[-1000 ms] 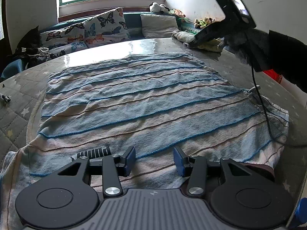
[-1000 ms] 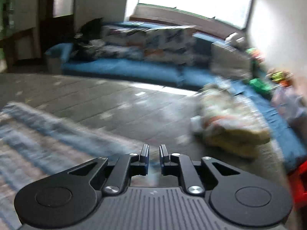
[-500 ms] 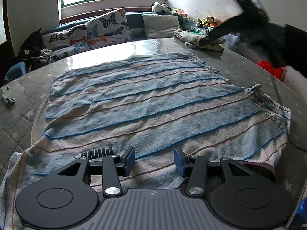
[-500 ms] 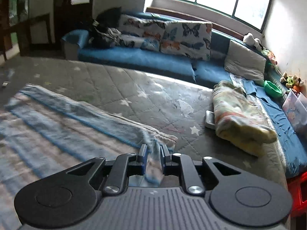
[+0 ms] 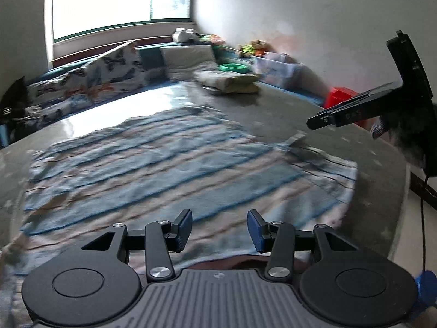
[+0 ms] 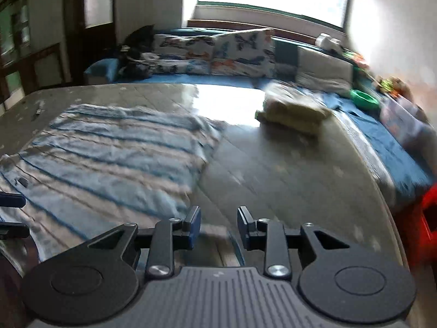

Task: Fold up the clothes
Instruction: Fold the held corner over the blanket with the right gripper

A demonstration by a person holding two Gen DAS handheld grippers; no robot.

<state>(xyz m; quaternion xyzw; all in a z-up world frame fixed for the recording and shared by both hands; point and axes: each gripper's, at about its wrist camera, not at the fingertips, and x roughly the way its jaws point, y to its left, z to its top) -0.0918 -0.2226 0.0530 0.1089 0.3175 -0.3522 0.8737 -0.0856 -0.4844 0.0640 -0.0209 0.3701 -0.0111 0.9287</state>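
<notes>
A blue and beige striped cloth [image 5: 164, 169] lies spread flat on the grey quilted table [image 5: 273, 114]. My left gripper [image 5: 220, 228] hovers over the cloth's near edge, open, nothing between its pads. My right gripper [image 6: 218, 225] is off the cloth's [image 6: 109, 158] right edge over bare table [image 6: 273, 177]; its jaws are opening and no cloth is pinched between them. In the left wrist view the right gripper [image 5: 316, 123] hangs above the cloth's rumpled right corner [image 5: 297, 138]. Both views are motion-blurred.
A folded pile of fabric [image 6: 292, 109] sits at the table's far right, also in the left view [image 5: 229, 82]. A blue sofa with butterfly cushions [image 6: 218, 52] runs behind. A green bowl [image 6: 364, 98] and a red stool [image 6: 426, 218] stand at the right.
Half a second ago my right gripper was shut on the cloth's corner; it has let go, opened and drawn back toward the near side. My left gripper shifted over the cloth, still open.
</notes>
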